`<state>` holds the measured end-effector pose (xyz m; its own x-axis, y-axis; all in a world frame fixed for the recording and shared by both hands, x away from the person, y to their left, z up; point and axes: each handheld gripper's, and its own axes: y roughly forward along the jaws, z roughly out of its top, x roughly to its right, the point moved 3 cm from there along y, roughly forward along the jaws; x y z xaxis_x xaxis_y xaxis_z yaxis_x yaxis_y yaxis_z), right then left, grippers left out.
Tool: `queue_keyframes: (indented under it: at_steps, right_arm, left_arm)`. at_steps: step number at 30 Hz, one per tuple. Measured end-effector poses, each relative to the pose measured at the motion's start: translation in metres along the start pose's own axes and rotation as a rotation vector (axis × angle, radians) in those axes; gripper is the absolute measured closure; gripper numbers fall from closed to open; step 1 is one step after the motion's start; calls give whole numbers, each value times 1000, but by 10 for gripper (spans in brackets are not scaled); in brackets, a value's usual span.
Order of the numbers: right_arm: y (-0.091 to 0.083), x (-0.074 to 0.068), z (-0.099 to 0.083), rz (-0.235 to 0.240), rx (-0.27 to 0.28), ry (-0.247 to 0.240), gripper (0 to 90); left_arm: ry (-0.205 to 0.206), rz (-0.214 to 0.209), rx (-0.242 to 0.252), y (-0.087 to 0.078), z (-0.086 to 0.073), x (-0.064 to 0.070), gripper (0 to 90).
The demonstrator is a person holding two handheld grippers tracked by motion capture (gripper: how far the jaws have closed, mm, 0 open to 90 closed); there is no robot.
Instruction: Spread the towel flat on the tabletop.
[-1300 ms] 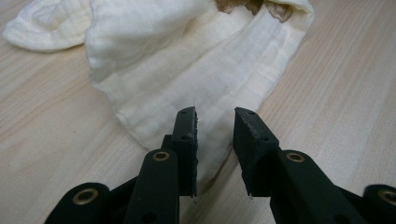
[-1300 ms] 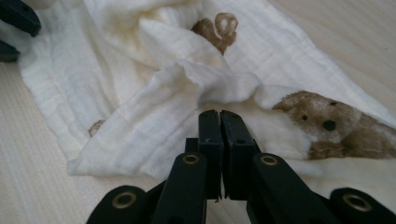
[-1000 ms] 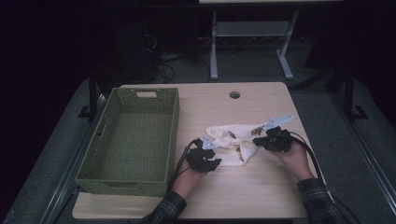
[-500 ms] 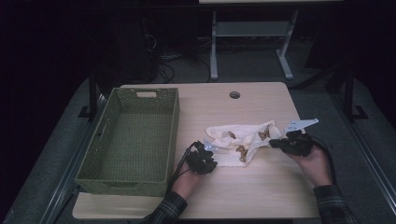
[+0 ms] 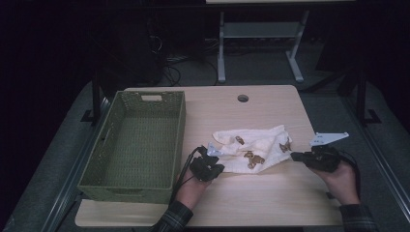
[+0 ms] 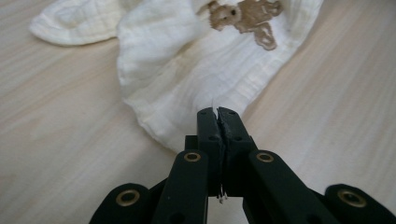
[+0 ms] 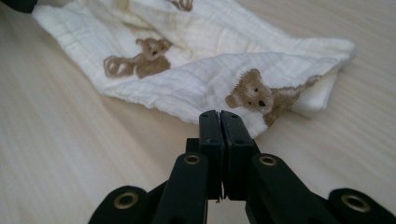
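Overhead basket (image 5: pixel 138 145); close-up, right gripper (image 7: pixel 219 115) pinching bear cloth (image 7: pixel 196 79).

Cream bear-print cloth (image 5: pixel 254 149) — rumpled, flat on table.

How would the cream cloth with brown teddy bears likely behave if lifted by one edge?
The cream crinkled cloth with brown teddy bears lies in soft folds on the pale wooden table, so it would probably drape limply. It looks thin, likely light. Its crinkled weave in the right gripper view suggests it grips well, not slippery.
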<state>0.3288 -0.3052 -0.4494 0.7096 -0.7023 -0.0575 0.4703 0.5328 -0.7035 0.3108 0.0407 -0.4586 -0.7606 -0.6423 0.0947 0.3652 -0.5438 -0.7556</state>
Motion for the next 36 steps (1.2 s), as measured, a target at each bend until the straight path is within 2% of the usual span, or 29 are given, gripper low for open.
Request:
queue_keyframes:
  at_steps: [3, 7, 12, 18, 22, 26, 28, 30, 35, 36]
  right_arm:
    - [-9, -8, -15, 11, -15, 2, 878]
    - [-14, -12, -26, 12, -28, 2, 879]
    - [-20, -16, -43, 18, -53, 5, 879]
    - [-23, -19, -53, 37, -63, 5, 878]
    - [-24, -27, -59, 55, -74, 6, 878]
    - [-26, -33, -66, 67, -84, -1, 878]
    - [-27, -34, -68, 64, -84, -9, 868]
    - [-28, -33, -63, 58, -56, -6, 794]
    - [-25, -28, -54, 50, -43, -8, 762]
    - [-21, -26, -49, 44, -46, -14, 759]
  left_arm:
    - [2, -3, -3, -4, -4, 6, 882]
    - [5, 16, -3, -10, -9, 11, 882]
    - [7, 7, -22, -14, -16, 21, 882]
    - [-8, -12, -35, -16, -24, 26, 882]
    - [-13, -29, -58, -19, -33, 30, 880]
    - [-16, -37, -61, -20, -40, 35, 870]
    - [-10, -25, -55, -20, -39, 34, 820]
    - [-10, -16, -47, -20, -35, 33, 734]
    - [-2, -4, -36, -16, -24, 29, 683]
    - [0, 4, -37, -12, -18, 25, 673]
